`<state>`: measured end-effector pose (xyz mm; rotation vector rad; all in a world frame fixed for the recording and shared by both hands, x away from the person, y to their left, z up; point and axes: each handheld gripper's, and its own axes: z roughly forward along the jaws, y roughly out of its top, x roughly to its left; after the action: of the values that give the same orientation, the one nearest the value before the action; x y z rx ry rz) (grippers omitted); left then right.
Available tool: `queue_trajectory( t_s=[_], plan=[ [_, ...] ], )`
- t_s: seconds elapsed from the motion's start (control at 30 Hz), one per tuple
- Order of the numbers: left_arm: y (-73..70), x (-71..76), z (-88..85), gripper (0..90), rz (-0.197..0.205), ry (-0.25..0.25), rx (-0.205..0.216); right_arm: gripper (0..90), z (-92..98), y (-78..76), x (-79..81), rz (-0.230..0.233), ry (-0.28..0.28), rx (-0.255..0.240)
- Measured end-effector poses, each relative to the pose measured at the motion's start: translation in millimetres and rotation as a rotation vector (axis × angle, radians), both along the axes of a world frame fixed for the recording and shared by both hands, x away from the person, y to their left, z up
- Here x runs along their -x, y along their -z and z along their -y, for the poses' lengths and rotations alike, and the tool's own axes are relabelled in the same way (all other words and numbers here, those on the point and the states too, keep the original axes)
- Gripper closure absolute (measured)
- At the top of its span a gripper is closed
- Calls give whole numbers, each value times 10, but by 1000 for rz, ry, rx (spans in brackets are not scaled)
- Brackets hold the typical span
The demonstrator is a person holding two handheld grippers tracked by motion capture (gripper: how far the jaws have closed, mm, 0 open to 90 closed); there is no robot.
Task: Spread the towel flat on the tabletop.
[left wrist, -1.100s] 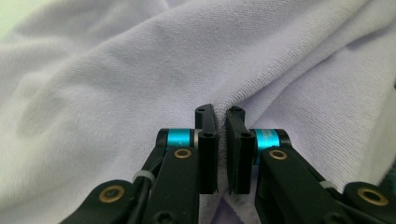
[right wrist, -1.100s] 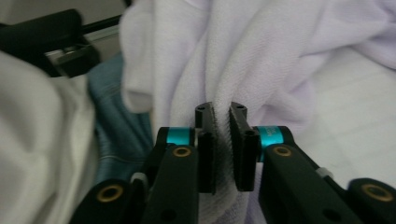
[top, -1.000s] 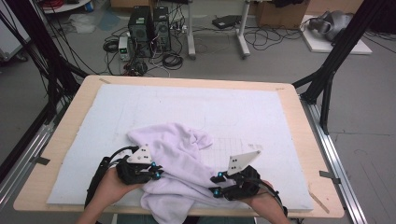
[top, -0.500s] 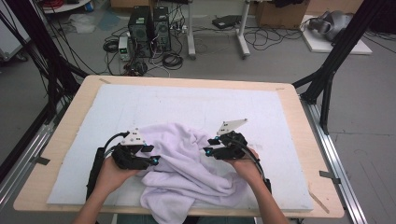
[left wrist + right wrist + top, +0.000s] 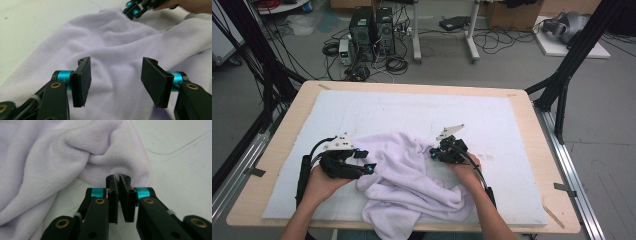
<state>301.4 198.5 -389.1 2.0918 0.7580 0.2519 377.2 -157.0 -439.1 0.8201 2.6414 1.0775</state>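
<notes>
the left gripper [image 5: 115,82] had just been opening, jaws spread over the lilac towel [image 5: 407,185]; the right gripper [image 5: 119,195] had just closed, pinching the towel's hem.

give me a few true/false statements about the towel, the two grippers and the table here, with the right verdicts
1. The left gripper has its jaws apart, with the lilac towel in front of them. True.
2. The right gripper has its jaws wide open. False: they stand almost together at the towel's stitched edge.
3. The towel lies folded into a neat square. False: it lies crumpled in a heap on the white mat.
4. The towel is dark blue. False: it is pale lilac.
5. In the high view the grippers sit on opposite sides of the towel, the left gripper at its left and the right gripper at its upper right. True.
</notes>
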Motion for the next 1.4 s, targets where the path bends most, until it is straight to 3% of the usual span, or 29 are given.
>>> queue_trajectory(
  t_s=[0.07,0.17,0.33,0.43,0.57,0.63,0.77,0.87,0.93,1.07,1.17,1.23,1.3,1.4],
  plan=[
    [15,-20,2,441,4,-15,-10,870,51,-35,13,-11,-13,-10],
    [25,-54,-10,456,8,-30,-15,870,181,-178,95,23,-5,-3],
    [53,-137,-8,471,27,-70,-40,869,596,-453,179,78,48,11],
    [87,-253,63,484,-9,-73,-57,869,799,-551,127,94,95,36],
    [146,-422,202,494,-19,-77,-127,848,941,-639,5,117,154,30],
    [199,-472,244,496,-32,-75,-162,738,916,-611,4,102,155,29],
    [286,-488,283,526,-60,-54,-229,696,764,-519,175,123,87,4],
    [270,-428,285,594,-44,-27,-228,707,592,-383,298,97,-11,10],
    [260,-377,261,638,-45,2,-212,707,482,-322,334,38,-69,40],
    [301,-285,214,629,-59,22,-237,670,316,-268,401,-9,-167,51],
    [373,-245,182,568,-62,11,-275,656,249,-180,429,-35,-176,2],
    [410,-236,145,583,-66,1,-243,664,199,-106,429,-43,-171,33],
    [415,-231,136,654,-59,3,-233,732,174,-52,419,-50,-161,-4],
    [413,-218,189,811,-39,16,-241,828,154,-43,427,-48,-164,-12]
  ],
)
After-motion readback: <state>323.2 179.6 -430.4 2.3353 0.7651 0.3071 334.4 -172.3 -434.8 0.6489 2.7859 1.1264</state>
